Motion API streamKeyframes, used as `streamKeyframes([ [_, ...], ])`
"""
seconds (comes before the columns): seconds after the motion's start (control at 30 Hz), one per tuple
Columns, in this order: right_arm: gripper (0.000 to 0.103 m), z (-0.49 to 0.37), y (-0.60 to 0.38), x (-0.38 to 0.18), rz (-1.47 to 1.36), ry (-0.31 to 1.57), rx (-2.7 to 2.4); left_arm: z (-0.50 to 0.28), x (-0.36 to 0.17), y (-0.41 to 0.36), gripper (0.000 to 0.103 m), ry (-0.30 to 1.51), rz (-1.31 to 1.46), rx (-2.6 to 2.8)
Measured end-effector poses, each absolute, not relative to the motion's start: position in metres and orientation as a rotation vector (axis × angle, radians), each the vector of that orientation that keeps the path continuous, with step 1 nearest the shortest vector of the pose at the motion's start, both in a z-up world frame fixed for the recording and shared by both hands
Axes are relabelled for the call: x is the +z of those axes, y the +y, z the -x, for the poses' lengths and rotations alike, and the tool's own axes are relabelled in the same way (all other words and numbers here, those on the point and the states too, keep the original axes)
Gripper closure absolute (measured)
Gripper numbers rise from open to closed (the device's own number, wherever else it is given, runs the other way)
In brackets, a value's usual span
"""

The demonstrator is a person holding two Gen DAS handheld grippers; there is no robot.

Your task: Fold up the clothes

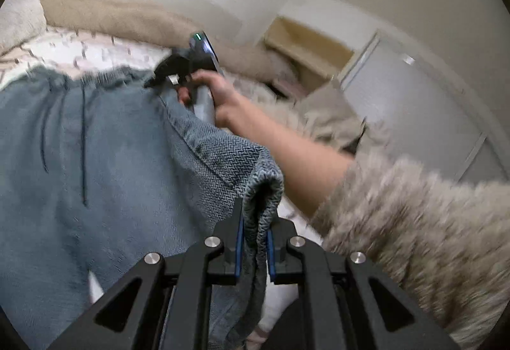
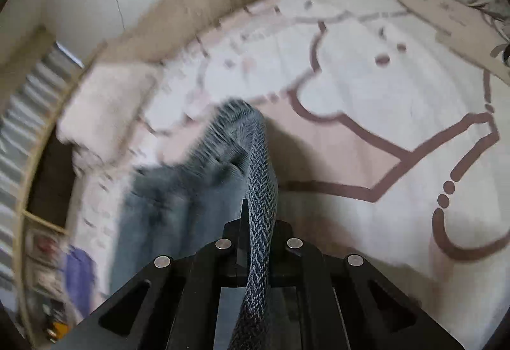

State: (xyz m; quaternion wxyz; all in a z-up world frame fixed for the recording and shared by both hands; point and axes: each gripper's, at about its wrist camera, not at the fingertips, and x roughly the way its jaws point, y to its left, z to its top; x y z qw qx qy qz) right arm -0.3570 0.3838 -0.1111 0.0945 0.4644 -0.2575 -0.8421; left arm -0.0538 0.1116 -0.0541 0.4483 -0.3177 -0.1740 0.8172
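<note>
Reaching ahead of the left gripper (image 1: pixel 255 241), the right hand (image 1: pixel 216 98) holds the right gripper (image 2: pixel 255 222). Both grippers are clamped on the blue trousers (image 1: pixel 111 159). Only the right view shows the patterned bedsheet (image 2: pixel 366 95) beyond.

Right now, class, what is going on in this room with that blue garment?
A person is folding clothes on a bed, holding a two-finger gripper in each hand. The left gripper is shut on a bunched edge of the blue-grey trousers. The right gripper is shut on another part of the same cloth, near the drawstring waistband, with the right hand reaching across. The trousers hang lifted between both grippers, above the patterned bedsheet. No fold is finished yet.
</note>
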Motion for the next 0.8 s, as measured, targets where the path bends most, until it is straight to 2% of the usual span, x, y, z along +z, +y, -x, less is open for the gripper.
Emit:
streamKeyframes([
  [0.03, 0.097, 0.353, 0.38, -0.098, -1.345, -0.785, -2.5, 0.052, -0.045, 0.1, 0.091, -0.452, 0.758, 2.036],
  [0.2, 0.097, 0.362, 0.302, -0.04, -1.295, -0.648, -2.504, 0.037, -0.017, 0.018, 0.091, -0.568, 0.676, 2.163],
  [0.37, 0.097, 0.383, 0.203, -0.02, -1.342, -0.529, -2.518, 0.034, -0.03, -0.081, 0.091, -0.804, 0.73, 2.266],
  [0.57, 0.097, 0.416, 0.069, -0.059, -1.474, -0.338, -2.442, 0.039, -0.091, -0.178, 0.091, -1.048, 0.997, 2.32],
  [0.8, 0.095, 0.439, -0.023, -0.156, -1.704, -0.143, -2.442, 0.046, -0.166, -0.24, 0.091, -1.342, 1.22, 2.203],
])
